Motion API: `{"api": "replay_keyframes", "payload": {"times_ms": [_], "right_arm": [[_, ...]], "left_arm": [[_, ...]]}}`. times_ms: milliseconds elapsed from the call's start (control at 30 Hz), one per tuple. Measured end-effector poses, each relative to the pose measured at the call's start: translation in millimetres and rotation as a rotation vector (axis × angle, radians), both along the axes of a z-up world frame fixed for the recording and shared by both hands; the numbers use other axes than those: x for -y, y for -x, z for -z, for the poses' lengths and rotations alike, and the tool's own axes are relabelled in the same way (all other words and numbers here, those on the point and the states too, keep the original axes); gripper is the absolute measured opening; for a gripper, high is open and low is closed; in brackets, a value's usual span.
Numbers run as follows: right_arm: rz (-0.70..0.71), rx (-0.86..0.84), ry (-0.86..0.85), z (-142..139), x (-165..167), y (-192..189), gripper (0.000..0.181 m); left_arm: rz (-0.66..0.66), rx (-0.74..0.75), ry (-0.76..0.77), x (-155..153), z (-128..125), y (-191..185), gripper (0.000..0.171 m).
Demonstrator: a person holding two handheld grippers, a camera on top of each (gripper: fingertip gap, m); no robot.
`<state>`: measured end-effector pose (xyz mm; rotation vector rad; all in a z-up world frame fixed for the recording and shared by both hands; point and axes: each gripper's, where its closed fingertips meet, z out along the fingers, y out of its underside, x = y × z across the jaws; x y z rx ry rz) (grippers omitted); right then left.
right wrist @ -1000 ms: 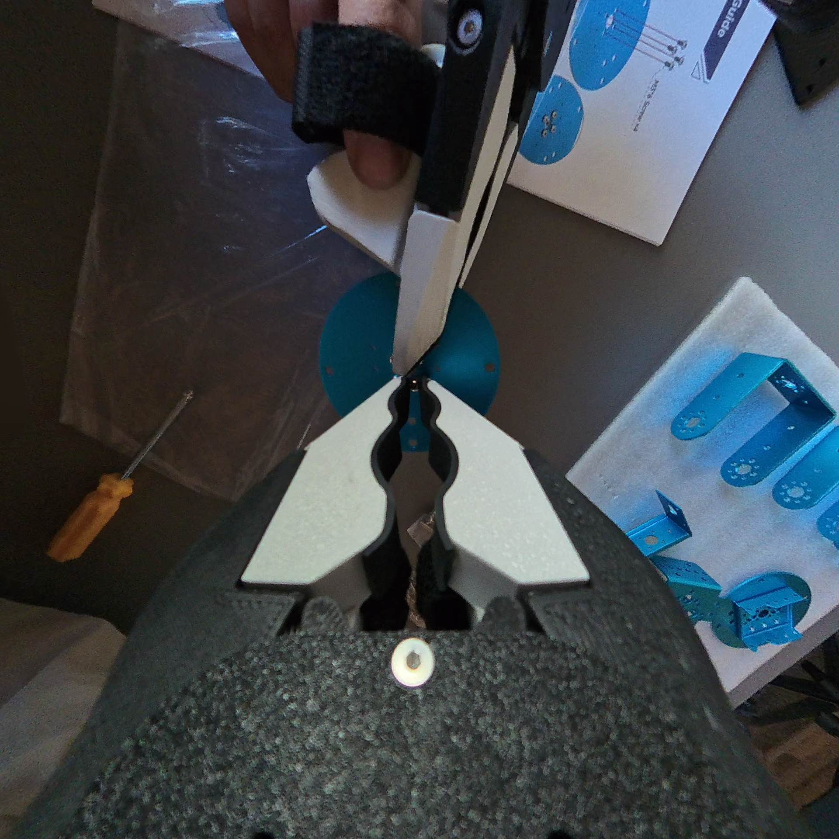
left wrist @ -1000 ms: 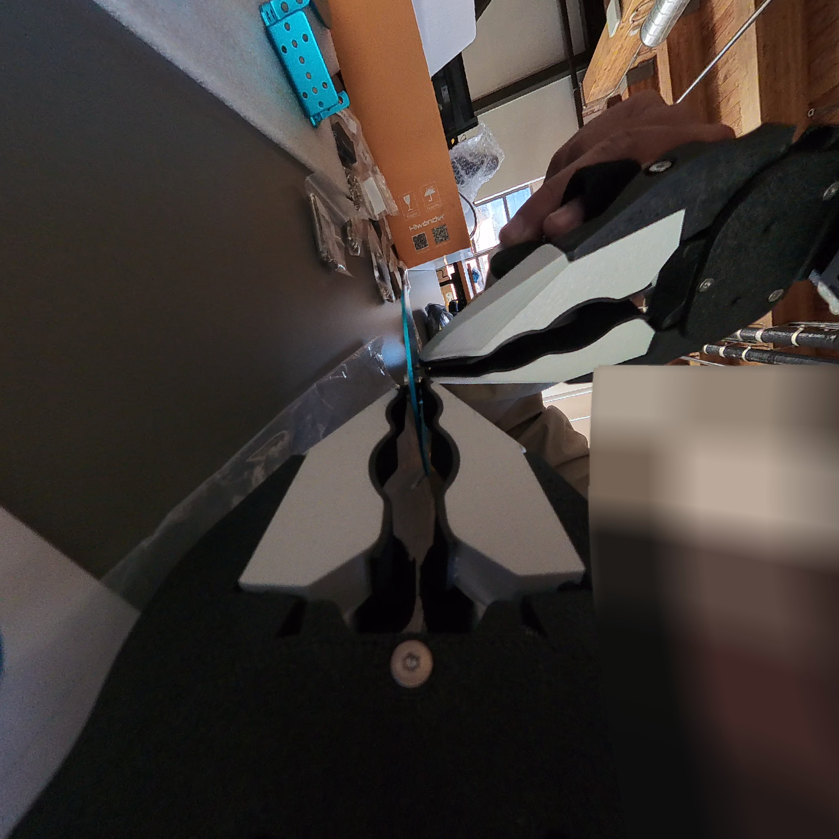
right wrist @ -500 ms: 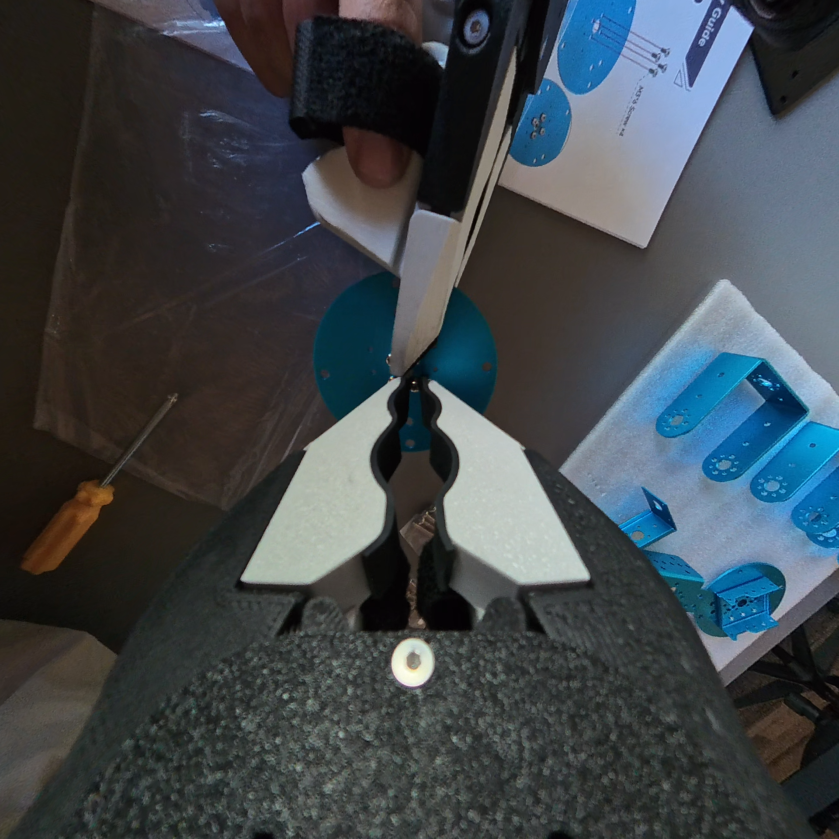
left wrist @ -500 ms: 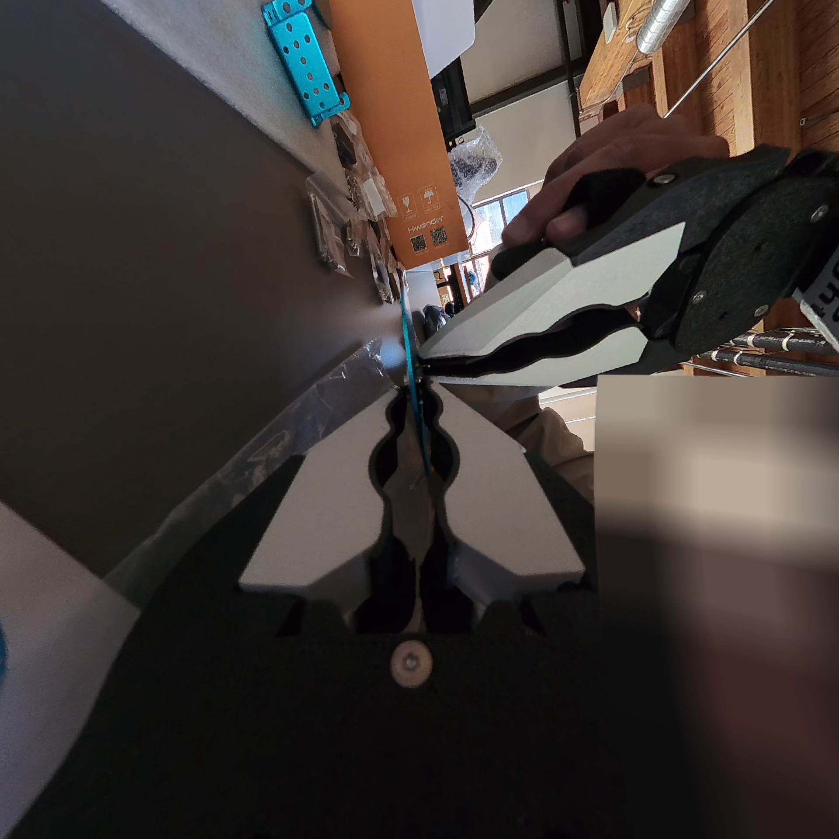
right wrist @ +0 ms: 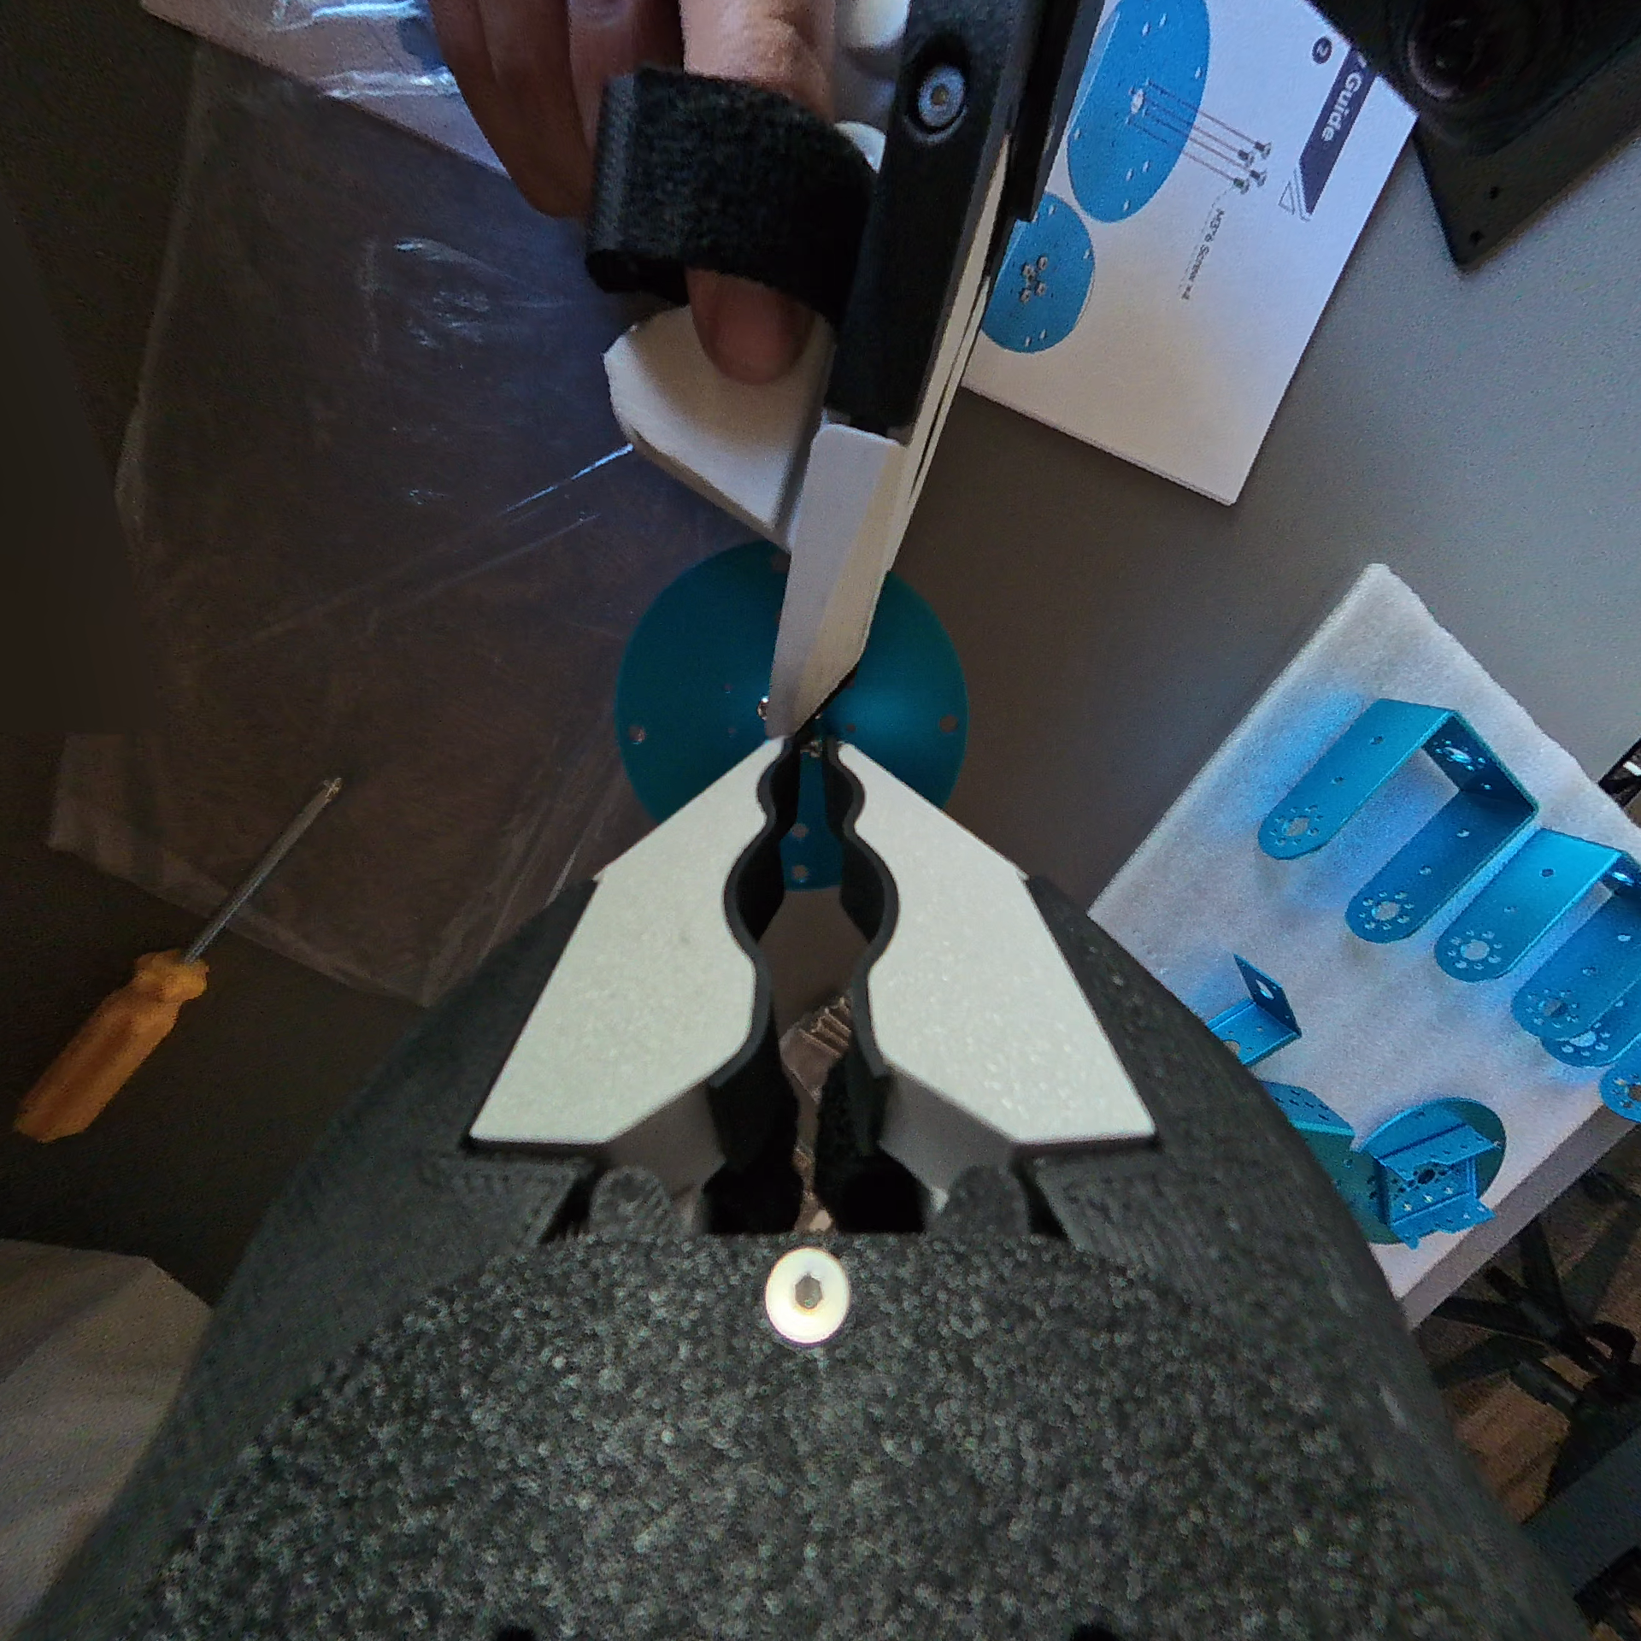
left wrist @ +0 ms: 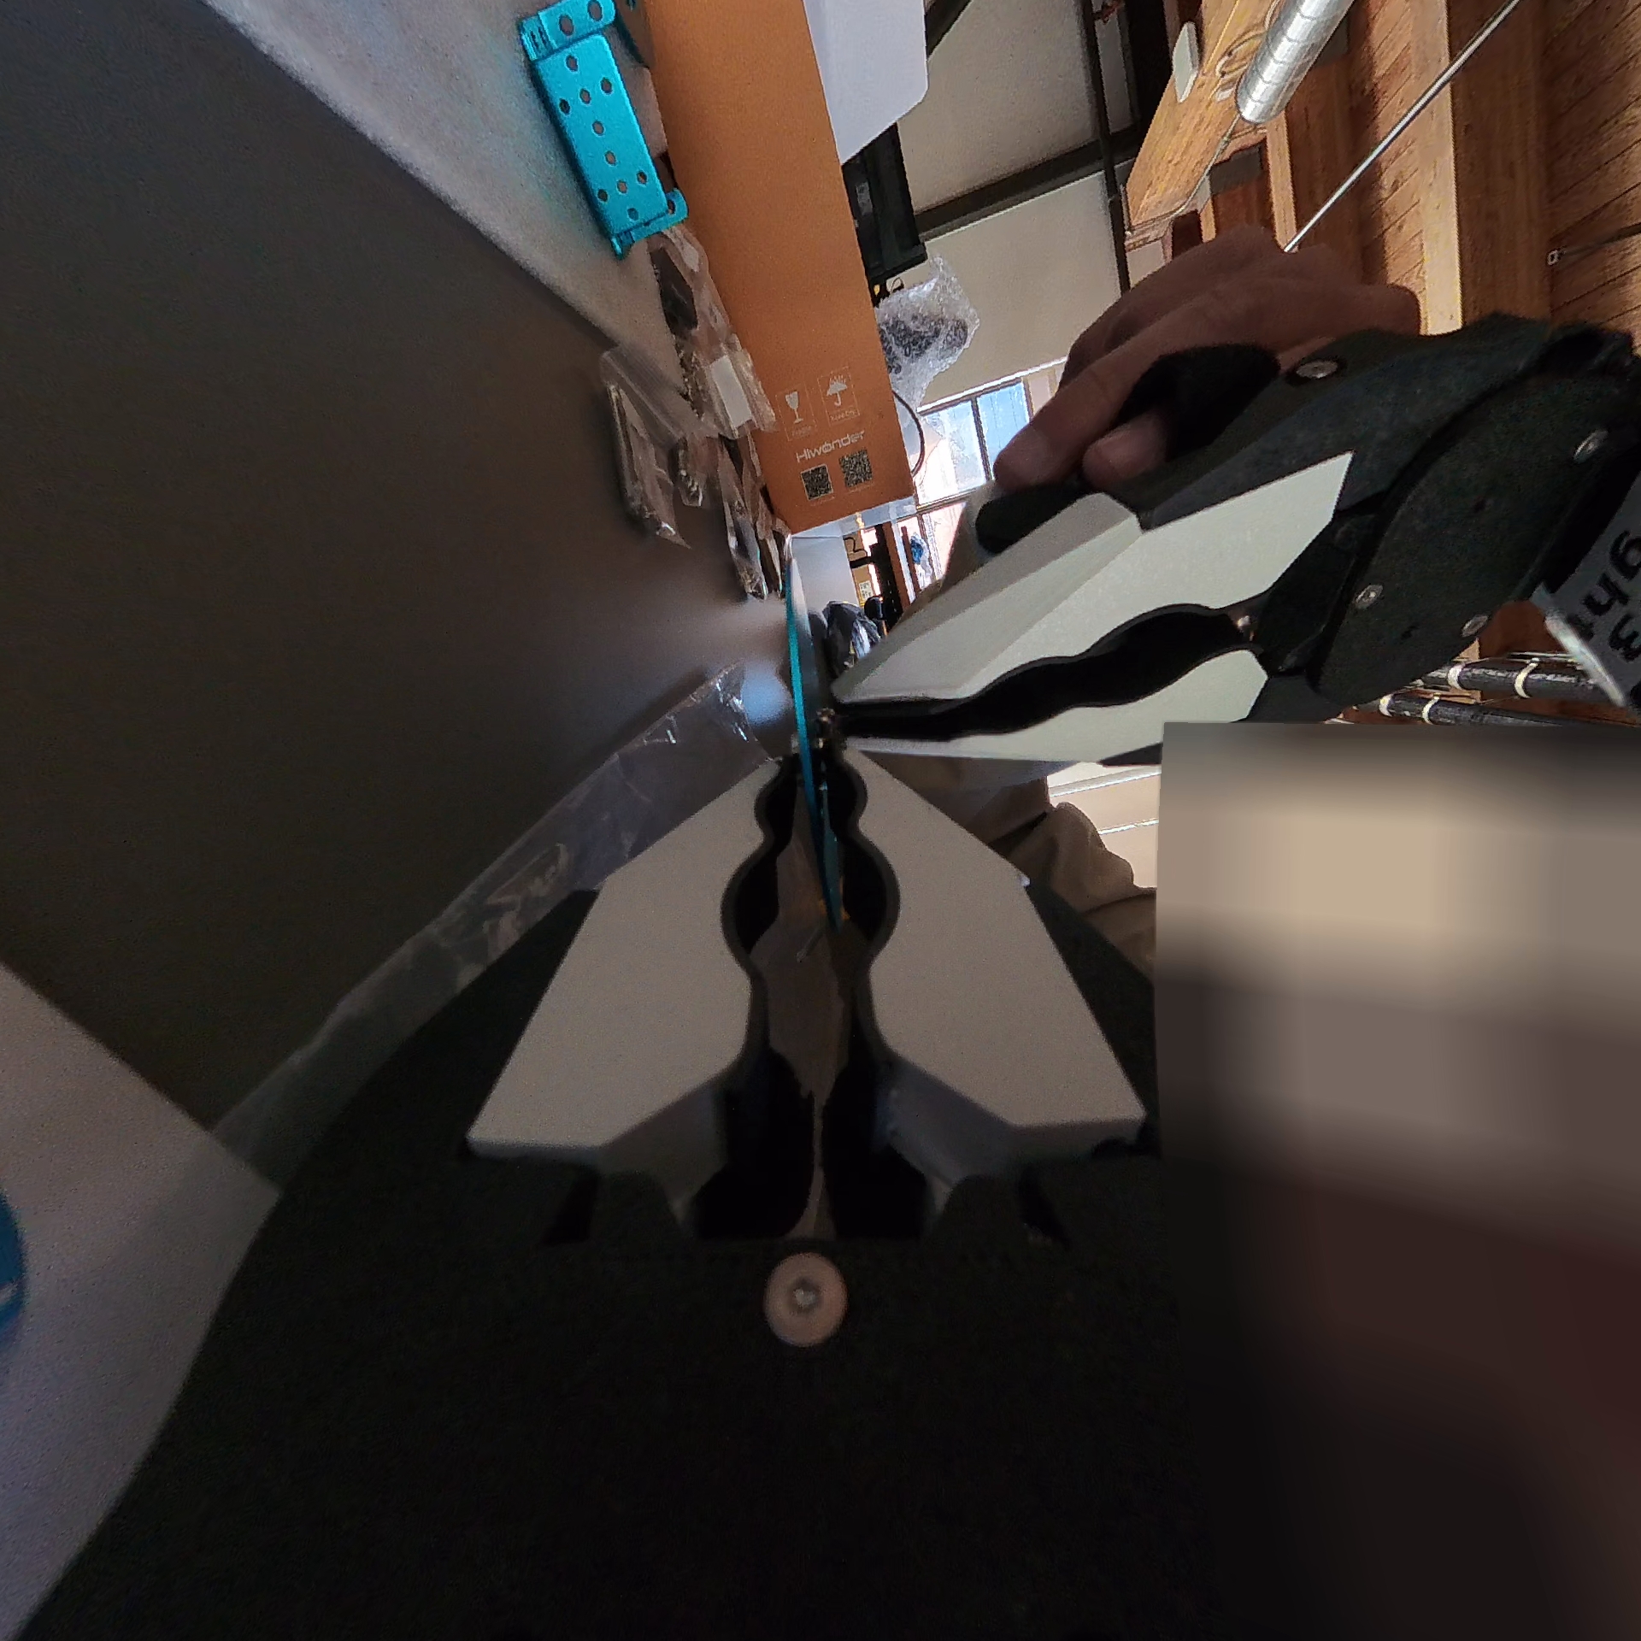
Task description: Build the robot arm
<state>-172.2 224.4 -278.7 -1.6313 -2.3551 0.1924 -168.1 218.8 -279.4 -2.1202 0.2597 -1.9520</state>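
Note:
A round blue metal disc (right wrist: 701, 693) with small holes is held above the grey table. My left gripper (left wrist: 812, 772) is shut on the disc, which shows edge-on (left wrist: 804, 675) in the left wrist view. In the right wrist view the left gripper (right wrist: 799, 710) comes down from the top, with a hand on it. My right gripper (right wrist: 812, 750) is shut on a small screw (right wrist: 812, 744) at its tips, pressed to the disc's face near the middle. In the left wrist view the right gripper (left wrist: 839, 710) enters from the right.
An orange-handled screwdriver (right wrist: 115, 1039) and a clear plastic bag (right wrist: 355, 533) lie at the left. A white foam sheet (right wrist: 1385, 710) bears several blue brackets at the right. A printed sheet (right wrist: 1199, 311) lies behind. An orange box (left wrist: 764, 266), a blue perforated plate (left wrist: 604, 169) and small hardware bags (left wrist: 675, 426) stand farther off. Less than 4 cm separates the two grippers' tips. The orange-handled screwdriver (right wrist: 115, 1039) is about 20 centimeters from both grippers' fingertips.
Both grippers keep their hold and stay tip to tip at the disc. The pair has drifted a little over the table, and the right gripper has tilted slightly.

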Motion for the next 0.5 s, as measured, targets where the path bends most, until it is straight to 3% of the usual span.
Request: {"api": "replay_keyframes", "payload": {"times_ms": [500], "right_arm": [[0.014, -0.013, 0.059, 3.1, 0.3, -2.7, 0.005]], "left_arm": [[-0.004, 0.001, -0.002, -0.6, -0.4, 0.7, 0.007]]}}
